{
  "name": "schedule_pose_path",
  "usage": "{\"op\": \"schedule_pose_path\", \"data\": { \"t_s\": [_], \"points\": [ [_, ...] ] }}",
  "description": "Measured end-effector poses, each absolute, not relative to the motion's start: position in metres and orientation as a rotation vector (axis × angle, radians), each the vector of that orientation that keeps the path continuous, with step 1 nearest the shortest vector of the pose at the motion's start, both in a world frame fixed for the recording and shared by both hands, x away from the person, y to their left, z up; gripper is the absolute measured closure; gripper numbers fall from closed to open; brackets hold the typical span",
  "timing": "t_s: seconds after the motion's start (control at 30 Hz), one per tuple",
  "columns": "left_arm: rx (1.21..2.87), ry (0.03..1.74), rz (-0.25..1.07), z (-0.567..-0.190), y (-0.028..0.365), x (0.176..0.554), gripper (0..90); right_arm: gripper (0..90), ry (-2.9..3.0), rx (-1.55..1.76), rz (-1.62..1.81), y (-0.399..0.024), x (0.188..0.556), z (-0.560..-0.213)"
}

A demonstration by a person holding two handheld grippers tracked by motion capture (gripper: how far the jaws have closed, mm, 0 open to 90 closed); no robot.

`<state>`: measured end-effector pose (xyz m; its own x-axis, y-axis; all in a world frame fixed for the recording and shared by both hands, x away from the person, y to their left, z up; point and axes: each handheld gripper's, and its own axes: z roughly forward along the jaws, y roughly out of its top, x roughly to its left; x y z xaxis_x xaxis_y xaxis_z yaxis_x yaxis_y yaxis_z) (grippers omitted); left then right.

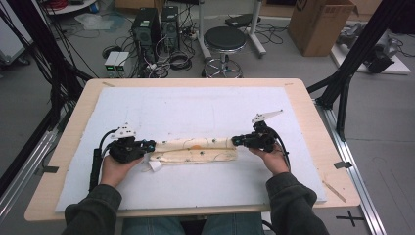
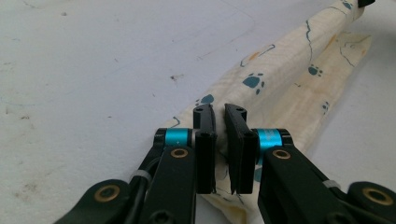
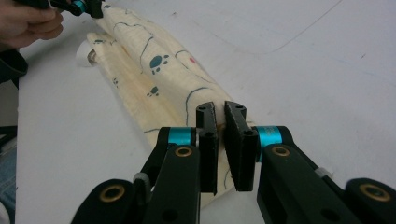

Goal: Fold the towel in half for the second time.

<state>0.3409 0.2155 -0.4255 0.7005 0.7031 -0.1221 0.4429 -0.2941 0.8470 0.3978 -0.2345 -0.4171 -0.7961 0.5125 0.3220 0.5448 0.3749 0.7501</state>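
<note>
On the white mat, toward its near edge, a cream cloth printed with paw marks lies gathered into a long, narrow band running crosswise; it looks light, limp and likely to sag in the middle, so it wants holding at both ends. The left gripper is pinched on the band's left end and the right gripper on its right end, jaws nearly closed, though how many layers each catches I cannot tell.
</note>
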Motion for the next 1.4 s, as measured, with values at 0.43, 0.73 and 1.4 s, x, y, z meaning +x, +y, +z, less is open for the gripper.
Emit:
{"op": "schedule_pose_path", "data": {
  "t_s": [0.43, 0.73, 1.4],
  "points": [
    [2.033, 0.836, 0.344, -0.425, 0.210, 0.333, 81.6, 83.5, -2.582, -0.972, -1.416, -0.240, 0.383, -0.428],
    [2.074, 0.806, 0.359, -0.425, 0.207, 0.324, 80.5, 83.3, -2.597, -0.952, -1.401, -0.241, 0.375, -0.431],
    [1.975, 0.757, 0.263, -0.419, 0.218, 0.311, 53.3, 57.7, -2.558, -0.913, -1.503, -0.247, 0.364, -0.417]
  ]
}}
